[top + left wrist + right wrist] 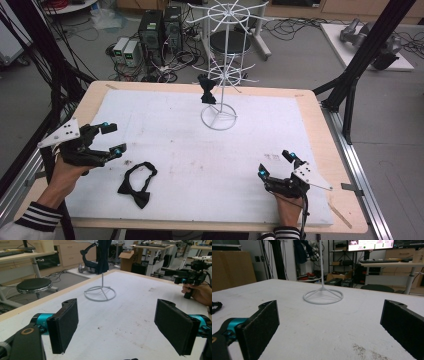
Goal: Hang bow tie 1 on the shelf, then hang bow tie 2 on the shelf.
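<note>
I have the left gripper [111, 138] at the left edge of the high view, jaws spread wide with nothing between them, just above and left of the black bow tie [137, 184] that lies flat in the lower left of the white mat [190, 165]. I take that to be the piece to collect, so I judge this hand is lined up to drop onto it; in the left gripper view its pads [65, 325] frame bare mat. The bow tie looks like soft fabric, a knotted bow with its neck band curled into a loop. The right gripper [276, 162] sits at the lower right, also wide and empty, resting low on the mat, likely parked until needed. At the upper centre stands the white wire rack [220, 95], a thin pole on a ring base with spoked hooks, and a second dark bow tie [207, 90] hangs from its lower tier, which suggests where the flat one belongs. The mat is matte, scuffed and speckled.
</note>
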`<state>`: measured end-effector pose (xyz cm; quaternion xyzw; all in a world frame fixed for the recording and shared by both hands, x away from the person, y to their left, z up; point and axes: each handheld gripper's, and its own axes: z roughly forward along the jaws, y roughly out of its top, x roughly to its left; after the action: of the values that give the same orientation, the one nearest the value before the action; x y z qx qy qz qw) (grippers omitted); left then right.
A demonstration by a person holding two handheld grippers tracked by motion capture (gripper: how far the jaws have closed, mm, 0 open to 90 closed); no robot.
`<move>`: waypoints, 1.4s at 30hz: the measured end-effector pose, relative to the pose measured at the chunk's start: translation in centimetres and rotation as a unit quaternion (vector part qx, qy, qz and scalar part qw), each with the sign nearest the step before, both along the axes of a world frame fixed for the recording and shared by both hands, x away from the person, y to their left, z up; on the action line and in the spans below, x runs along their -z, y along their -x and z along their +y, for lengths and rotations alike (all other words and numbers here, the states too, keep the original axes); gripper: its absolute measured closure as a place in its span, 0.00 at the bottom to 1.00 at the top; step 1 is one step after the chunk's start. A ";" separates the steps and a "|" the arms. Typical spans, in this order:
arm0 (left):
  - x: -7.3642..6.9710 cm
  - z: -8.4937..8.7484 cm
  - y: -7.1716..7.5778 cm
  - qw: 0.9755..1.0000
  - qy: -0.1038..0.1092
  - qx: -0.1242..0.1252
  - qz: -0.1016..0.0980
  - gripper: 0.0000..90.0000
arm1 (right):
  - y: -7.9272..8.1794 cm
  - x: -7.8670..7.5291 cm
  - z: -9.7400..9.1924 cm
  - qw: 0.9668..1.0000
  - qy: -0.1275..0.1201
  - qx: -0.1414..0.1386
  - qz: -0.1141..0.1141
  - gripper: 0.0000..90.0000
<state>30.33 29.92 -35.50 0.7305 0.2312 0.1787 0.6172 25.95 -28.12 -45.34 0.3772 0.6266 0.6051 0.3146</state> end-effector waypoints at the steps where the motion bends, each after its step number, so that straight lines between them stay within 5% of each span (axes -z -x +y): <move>1: 0.0 0.0 0.0 1.000 -0.001 -0.001 -0.001 0.22 | 0.0 0.0 0.0 1.000 0.000 0.000 0.000 0.02; 17: -0.3 0.7 0.4 1.000 -0.004 0.000 0.003 0.22 | 0.0 0.0 0.0 1.000 0.000 0.000 -0.002 0.02; 27: -0.7 0.7 0.0 0.998 -0.036 0.049 0.011 0.23 | 0.0 0.0 0.0 1.000 0.001 0.003 -0.004 0.02; 37: -0.7 0.3 0.2 0.992 -0.070 0.100 0.008 0.21 | 0.0 0.0 0.0 1.000 0.000 0.002 -0.003 0.02; 42: -0.9 -0.3 0.5 0.987 -0.109 0.122 0.007 0.20 | 0.0 0.0 0.1 1.000 0.001 0.002 -0.005 0.02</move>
<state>29.79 29.59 -34.64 0.8173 0.1236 0.1213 0.5496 25.92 -28.07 -45.35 0.3750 0.6252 0.6054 0.3194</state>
